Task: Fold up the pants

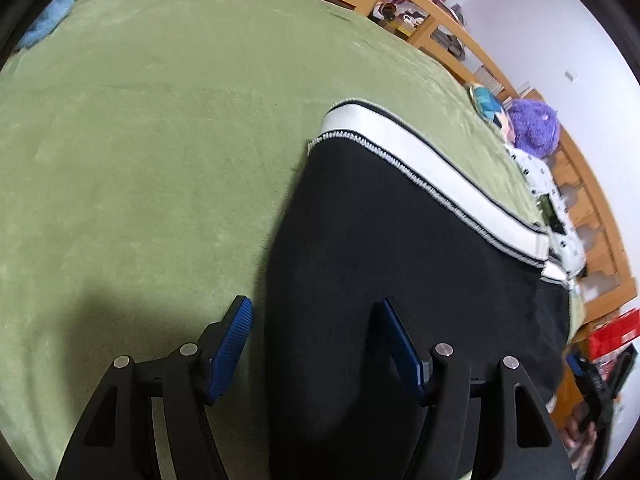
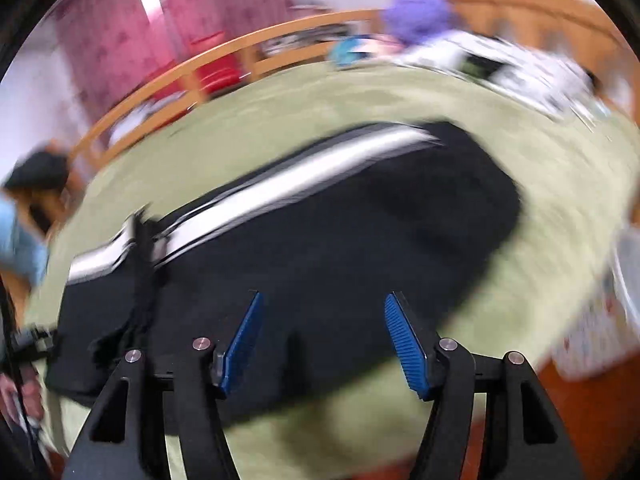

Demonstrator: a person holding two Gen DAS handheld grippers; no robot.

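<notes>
Black fabric pants with a white, black-edged waistband (image 1: 400, 240) lie flat on the green plush blanket covering the bed (image 1: 140, 140), toward the bed's side where the pale wooden rail (image 1: 452, 32) curves past; the waistband (image 1: 432, 176) runs along the edge of the garment facing that rail, a bare strip of green between them.

Left tool (image 1: 316, 344) hangs over the near end of the pants, blue ribbed pads spread wide and pinching nothing; one pad (image 1: 230, 350) sits above the green blanket just beside the garment's edge, the other over the black cloth itself; whether either touches the fabric, I cannot tell.

Right tool (image 2: 324, 340) is a blur of motion in its own view, yet its blue pads show clearly apart with nothing between them, black cloth beneath the gap; the pants (image 2: 320, 232) stretch away from it, the white band (image 2: 280, 188) on the far side, and a loose dark fold (image 2: 140, 288) stands up near one end.

At the bed's far edge by the rail sit a fluffy purple plush toy (image 1: 536, 128), a small teal object (image 1: 486, 102) and a white patterned cloth (image 1: 548, 188); a pink curtain (image 2: 132, 28) hangs beyond the rail.
</notes>
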